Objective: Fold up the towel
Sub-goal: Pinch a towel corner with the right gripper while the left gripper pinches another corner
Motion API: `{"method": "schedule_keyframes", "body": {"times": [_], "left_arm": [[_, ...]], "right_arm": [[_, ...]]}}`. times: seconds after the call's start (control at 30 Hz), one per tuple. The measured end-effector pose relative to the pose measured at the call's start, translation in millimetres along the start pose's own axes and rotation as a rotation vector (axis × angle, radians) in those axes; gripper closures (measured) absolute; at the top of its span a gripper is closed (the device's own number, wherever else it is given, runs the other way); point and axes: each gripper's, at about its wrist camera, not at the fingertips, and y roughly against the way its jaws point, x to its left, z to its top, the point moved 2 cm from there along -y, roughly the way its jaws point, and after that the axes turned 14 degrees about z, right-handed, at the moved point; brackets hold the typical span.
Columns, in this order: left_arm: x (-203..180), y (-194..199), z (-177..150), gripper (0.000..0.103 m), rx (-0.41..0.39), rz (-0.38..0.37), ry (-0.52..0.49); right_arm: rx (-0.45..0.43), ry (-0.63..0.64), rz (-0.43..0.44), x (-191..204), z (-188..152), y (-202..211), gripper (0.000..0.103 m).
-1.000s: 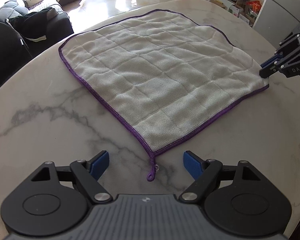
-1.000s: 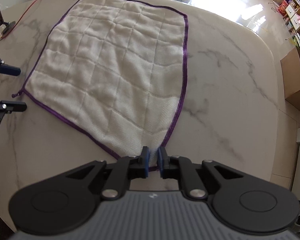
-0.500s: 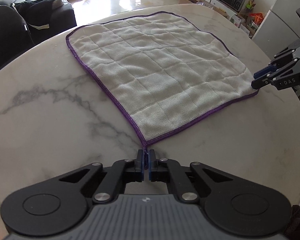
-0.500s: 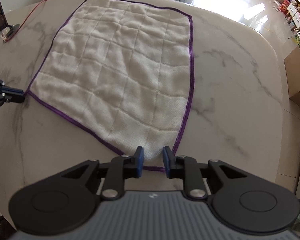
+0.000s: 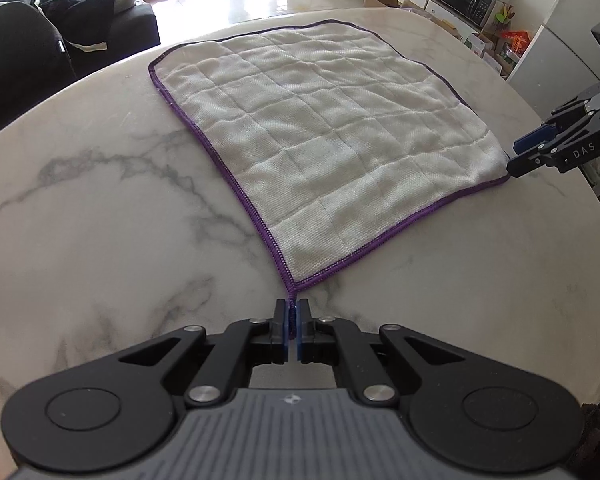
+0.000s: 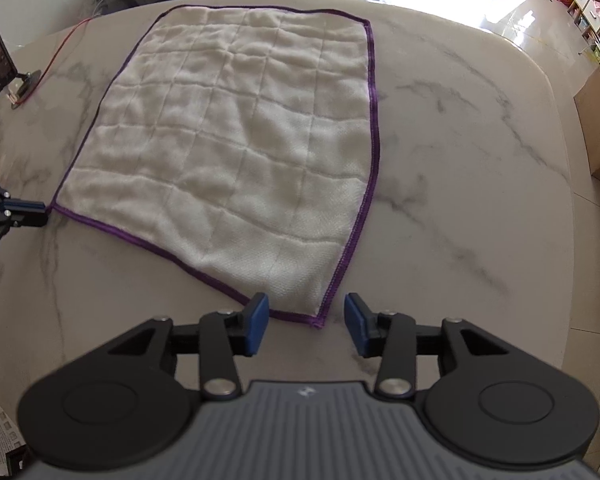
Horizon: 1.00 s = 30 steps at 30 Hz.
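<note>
the white quilted square towel with purple stitched edging [image 5: 332, 148] lies flat and unfolded on the white grey-veined marble desk [image 5: 100, 216], filling the centre of both views. the left hand-held gripper [image 5: 291, 330] is clenched on the purple hanging loop at the towel's 6 o'clock corner, while the right hand-held gripper [image 6: 306, 322] stands released, its jaws having just been opening, with the near corner lying slack between them and untouched. judged light, limp and easily dragged; best taken at corners on the firmer hem, both gripped before lifting, lest it sag or skew.
</note>
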Motion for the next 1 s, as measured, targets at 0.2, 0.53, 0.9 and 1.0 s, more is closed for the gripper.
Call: {"method": "schedule_keyframes", "body": {"times": [0.2, 0.53, 0.9, 1.0], "left_arm": [[-1, 2, 0, 0.1, -0.005, 0.005, -0.008], [-5, 8, -7, 0.101, 0.005, -0.022, -0.047], [2, 18, -11, 0.101, 0.011, -0.034, -0.066], [3, 20, -12, 0.101, 0.012, -0.036, -0.076]], "right_arm": [[-0.001, 0.048, -0.023, 1, 3, -13, 0.076], [-0.003, 0.08, -0.001, 6, 0, -13, 0.094], [0.002, 0.125, 0.017, 16, -8, -3, 0.094], [0.007, 0.136, 0.023, 18, -10, -4, 0.094]]}}
